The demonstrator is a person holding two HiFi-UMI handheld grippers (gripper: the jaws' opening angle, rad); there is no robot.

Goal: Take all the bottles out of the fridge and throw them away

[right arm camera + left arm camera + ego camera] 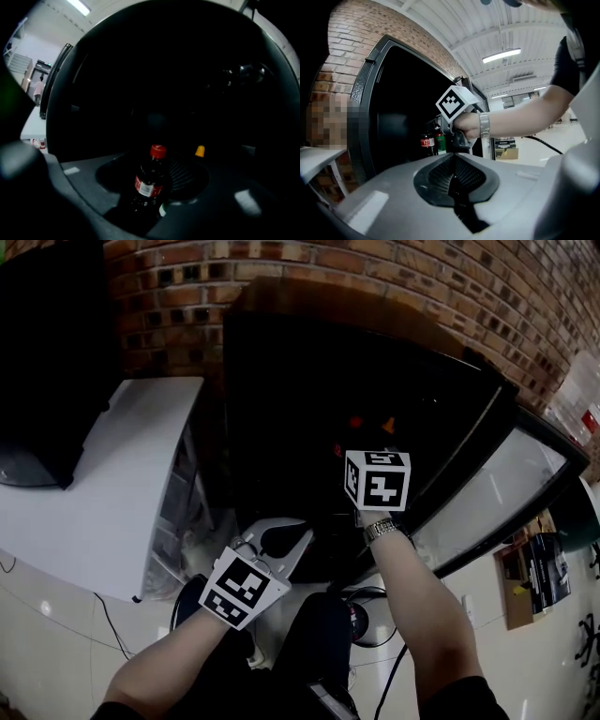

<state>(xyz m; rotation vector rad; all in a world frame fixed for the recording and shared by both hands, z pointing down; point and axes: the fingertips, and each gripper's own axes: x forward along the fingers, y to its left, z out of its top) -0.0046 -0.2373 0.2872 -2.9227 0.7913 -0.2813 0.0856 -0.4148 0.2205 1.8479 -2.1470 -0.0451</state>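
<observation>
The right gripper [157, 197], extended into the open fridge [365, 103], has its jaws part-closed on a red-capped cola bottle [151, 180] just inside the fridge mouth, presumably to carry it out for binning, while the left gripper [452, 176] waits outside, jaws together and empty.

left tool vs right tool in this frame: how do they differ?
Left tool: jaws together, nothing between them. Right tool: jaws apart around a cola bottle, which they appear to grip. Left tool sits back outside the fridge; right tool reaches into its opening. Shared: both point toward the fridge.
</observation>
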